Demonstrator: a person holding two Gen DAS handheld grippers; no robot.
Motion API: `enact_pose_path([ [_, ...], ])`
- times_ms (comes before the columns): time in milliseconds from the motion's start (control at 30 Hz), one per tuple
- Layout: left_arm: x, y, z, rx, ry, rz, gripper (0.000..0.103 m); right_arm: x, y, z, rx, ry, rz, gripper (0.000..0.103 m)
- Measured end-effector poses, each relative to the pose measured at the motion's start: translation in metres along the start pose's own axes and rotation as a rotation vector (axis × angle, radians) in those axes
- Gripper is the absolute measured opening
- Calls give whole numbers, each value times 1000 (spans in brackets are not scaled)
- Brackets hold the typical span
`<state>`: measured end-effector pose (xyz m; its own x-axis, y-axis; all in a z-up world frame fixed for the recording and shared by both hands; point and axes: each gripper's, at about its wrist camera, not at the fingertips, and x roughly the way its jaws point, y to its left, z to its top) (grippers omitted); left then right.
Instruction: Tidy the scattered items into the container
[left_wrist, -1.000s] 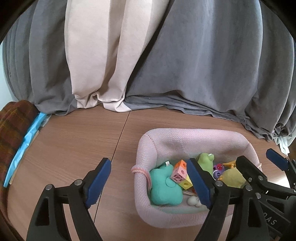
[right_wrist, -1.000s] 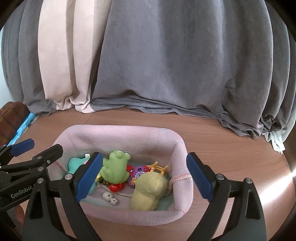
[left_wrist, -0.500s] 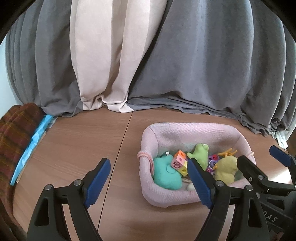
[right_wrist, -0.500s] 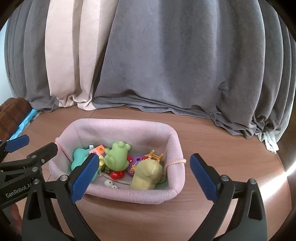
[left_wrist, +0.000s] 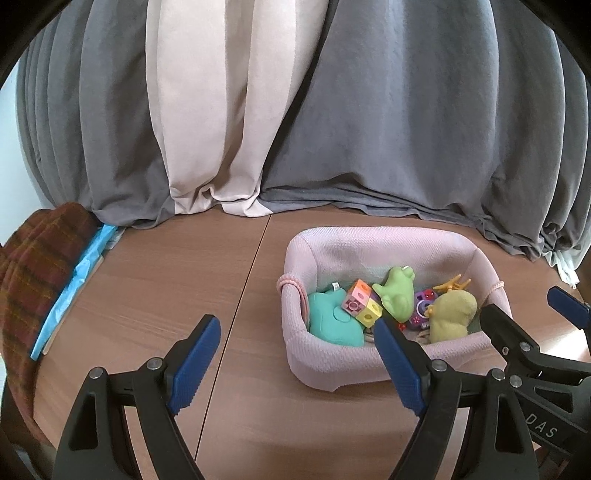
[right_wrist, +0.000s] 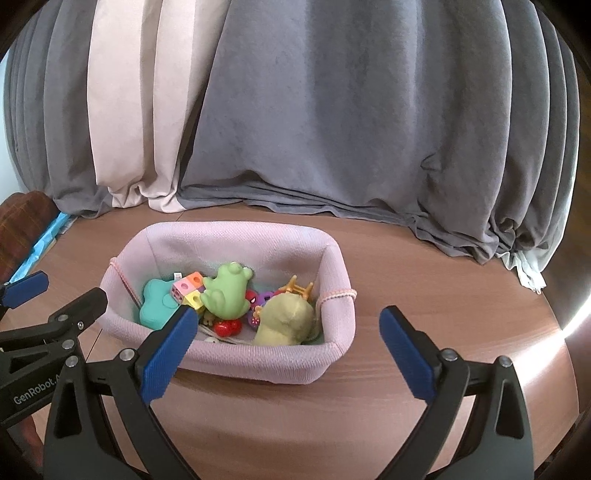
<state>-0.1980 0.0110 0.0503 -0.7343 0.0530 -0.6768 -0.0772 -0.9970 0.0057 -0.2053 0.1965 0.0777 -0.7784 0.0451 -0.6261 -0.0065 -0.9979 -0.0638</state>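
Observation:
A pink fabric basket (left_wrist: 388, 236) (right_wrist: 240, 229) stands on the brown table. Inside lie a teal plush (left_wrist: 328, 321) (right_wrist: 157, 302), a green frog (left_wrist: 397, 295) (right_wrist: 225, 291), a yellow-green plush (left_wrist: 452, 314) (right_wrist: 284, 321), coloured cube blocks (left_wrist: 360, 302) (right_wrist: 188, 290), an orange clip (right_wrist: 297, 288) and small purple and red pieces. My left gripper (left_wrist: 295, 325) hangs open, short of the basket's near left corner, nothing between its blue pads. My right gripper (right_wrist: 288, 314) is open wide in front of the basket's near wall, also empty. Each gripper shows at the edge of the other's view.
Grey and cream curtains (left_wrist: 229, 129) fall onto the table's far edge behind the basket. A brown plaid cloth (left_wrist: 33, 266) and a blue strip (left_wrist: 74, 280) lie at the left edge. The table's rounded right edge (right_wrist: 554, 332) catches bright light.
Both grippers have drawn back from the basket, which now sits farther off and smaller in both views. The right jaws stand a little wider than a second ago.

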Motion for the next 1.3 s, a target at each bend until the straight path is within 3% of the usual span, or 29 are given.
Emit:
enact_pose_path([
  [767,-2,-2,4,39,56,6,82,-5,4,0,-34,39,-24,98],
  [967,12,-1,9,50,134,-23,82,3,7,6,-56,89,-40,98],
  [1300,15,-1,21,70,152,5,82,12,11,17,-61,137,-34,98],
])
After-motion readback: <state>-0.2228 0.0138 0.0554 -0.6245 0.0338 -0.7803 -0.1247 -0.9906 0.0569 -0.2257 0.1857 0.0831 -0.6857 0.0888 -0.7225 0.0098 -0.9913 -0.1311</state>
